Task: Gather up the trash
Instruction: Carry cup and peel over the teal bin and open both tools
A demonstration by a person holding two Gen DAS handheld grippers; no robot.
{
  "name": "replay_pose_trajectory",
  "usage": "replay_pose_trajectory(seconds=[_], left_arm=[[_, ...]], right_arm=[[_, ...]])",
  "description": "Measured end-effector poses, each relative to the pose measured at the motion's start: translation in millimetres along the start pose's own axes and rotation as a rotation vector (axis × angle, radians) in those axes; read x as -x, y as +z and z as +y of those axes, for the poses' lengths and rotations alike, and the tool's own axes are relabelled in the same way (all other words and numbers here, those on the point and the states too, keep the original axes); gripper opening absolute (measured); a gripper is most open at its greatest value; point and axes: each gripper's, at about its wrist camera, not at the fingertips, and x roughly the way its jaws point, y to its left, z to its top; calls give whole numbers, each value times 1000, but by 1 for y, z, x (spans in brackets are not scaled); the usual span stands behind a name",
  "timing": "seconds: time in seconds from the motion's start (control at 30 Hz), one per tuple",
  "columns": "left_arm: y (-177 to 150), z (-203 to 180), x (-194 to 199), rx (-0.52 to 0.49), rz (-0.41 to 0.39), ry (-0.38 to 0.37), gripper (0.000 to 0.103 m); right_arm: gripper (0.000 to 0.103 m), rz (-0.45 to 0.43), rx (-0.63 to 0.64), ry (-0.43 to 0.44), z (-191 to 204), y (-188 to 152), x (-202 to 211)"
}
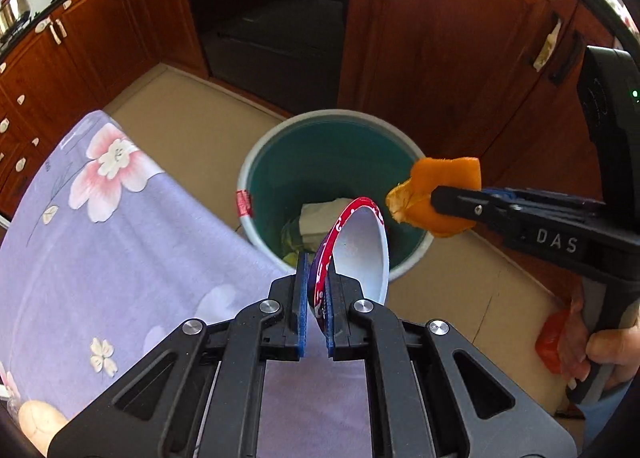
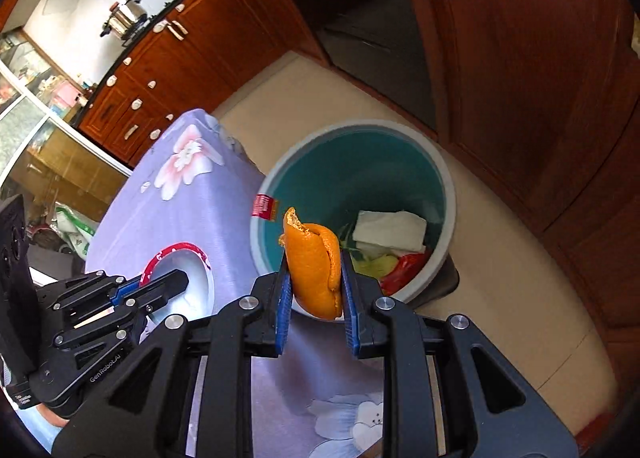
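Left wrist view showed the left claw (image 1: 316,298) clamped on the red-patterned rim of a white bowl (image 1: 362,246), which was tipped on edge with its open side facing 3 o'clock, held over the near rim of a teal trash bin (image 1: 320,162). At 3 o'clock in that view, the right claw (image 1: 434,202) came in from the side, pinching a piece of orange peel (image 1: 440,186) above the bin's right rim. Inside the bin lay a white folded tissue (image 1: 320,214) and some greenish scraps. Right wrist view showed the right claw (image 2: 314,278) closed on the orange peel (image 2: 314,270), the 2 blue pads pressing its sides, with the peel hanging over the bin's (image 2: 448,194) near edge. The bin held the white tissue (image 2: 390,230), green scraps and a red wrapper (image 2: 404,268). At 9 o'clock the left claw (image 2: 176,282) gripped the bowl (image 2: 188,270) above the table (image 2: 180,210), which was covered in a lilac floral cloth and stood just beside the bin.
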Motion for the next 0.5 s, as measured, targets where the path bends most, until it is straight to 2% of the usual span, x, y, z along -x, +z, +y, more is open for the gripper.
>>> replay_pose_trajectory(seconds=[0.17,0.37,0.47,0.5], left_arm=[[13,-3,-37,20,44,-31,7],[17,-3,-57,24,69,-46,8],[17,-1,-60,32,77,-48,9],[17,-1,-60,37,81,-50,18]], right_arm=[[21,51,-38,-33,-15,4,-26],[23,81,-43,-54,-24,8,-42],[29,77,-39,-56,-22,10,-43],[40,72,-39,-47,-23,10,-42]])
